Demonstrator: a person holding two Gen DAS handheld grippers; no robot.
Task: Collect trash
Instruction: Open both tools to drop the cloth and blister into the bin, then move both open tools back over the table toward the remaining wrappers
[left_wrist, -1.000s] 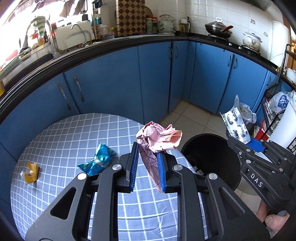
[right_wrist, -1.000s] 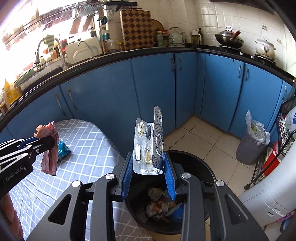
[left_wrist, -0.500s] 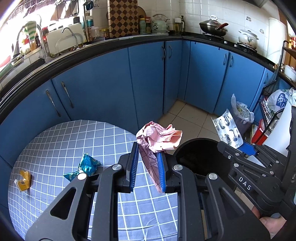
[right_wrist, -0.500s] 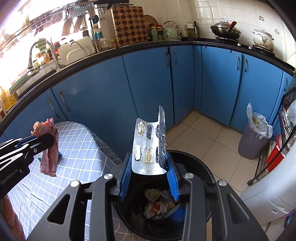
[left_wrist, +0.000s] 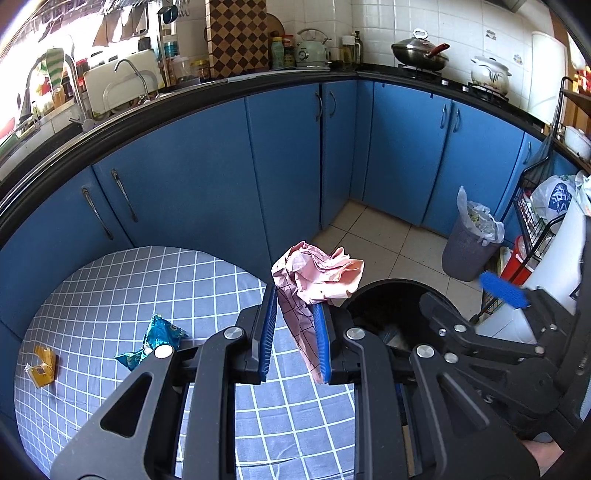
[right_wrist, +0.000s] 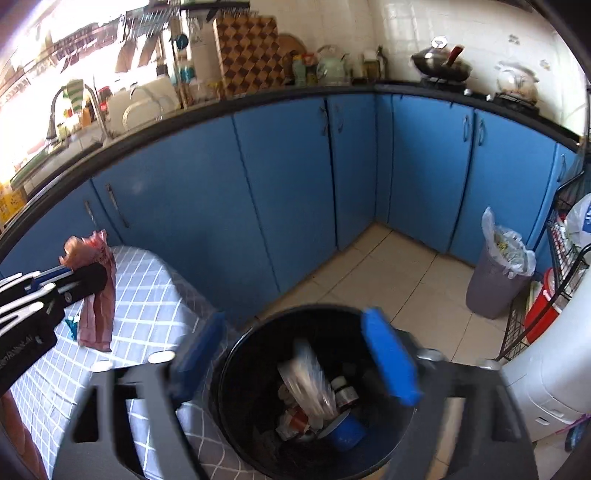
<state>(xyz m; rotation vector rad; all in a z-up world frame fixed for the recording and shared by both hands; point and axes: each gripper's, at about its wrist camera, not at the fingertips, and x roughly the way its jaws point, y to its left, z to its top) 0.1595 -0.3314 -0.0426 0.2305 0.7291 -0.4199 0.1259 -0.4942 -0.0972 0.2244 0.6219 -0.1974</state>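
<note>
Right tool (right_wrist: 295, 354) sits directly over the black bin (right_wrist: 236, 373), jaws opening with nothing between them; the blister pack (right_wrist: 308, 380), blurred, is below them inside the bin among other trash. Left tool (left_wrist: 294, 332) is clamped on crumpled pink paper (left_wrist: 317, 277), above the table (left_wrist: 110, 280) edge, with the bin just to its right. Blue wrapper (left_wrist: 157, 341) and yellow wrapper (left_wrist: 42, 365) lie on the table left of that tool.
</note>
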